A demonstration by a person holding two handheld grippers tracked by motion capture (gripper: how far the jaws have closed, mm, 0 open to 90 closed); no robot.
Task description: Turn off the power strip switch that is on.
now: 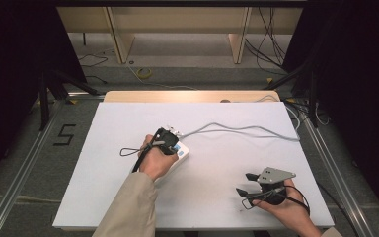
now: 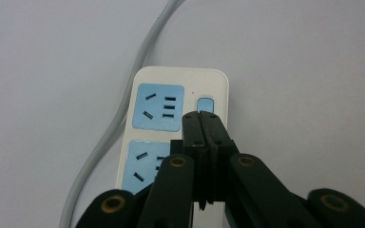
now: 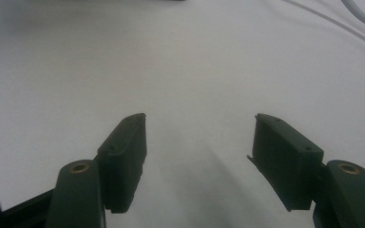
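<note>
readable: numeral "5" [image 1: 65,134] | on: grey floor [image 1: 24,148], well left of both sets of jaws | power strip [image 2: 180,128] under left jaws: no legible print

Lying beyond the left gripper [image 1: 170,139]: white table top [image 1: 128,197], wooden edge [image 1: 187,96], grey floor [image 1: 187,76] with loose cables [image 1: 269,42]. Standing farther back: pale wooden shelving [image 1: 177,22]. Flanking both sides: dark curtains [image 1: 10,74].
</note>
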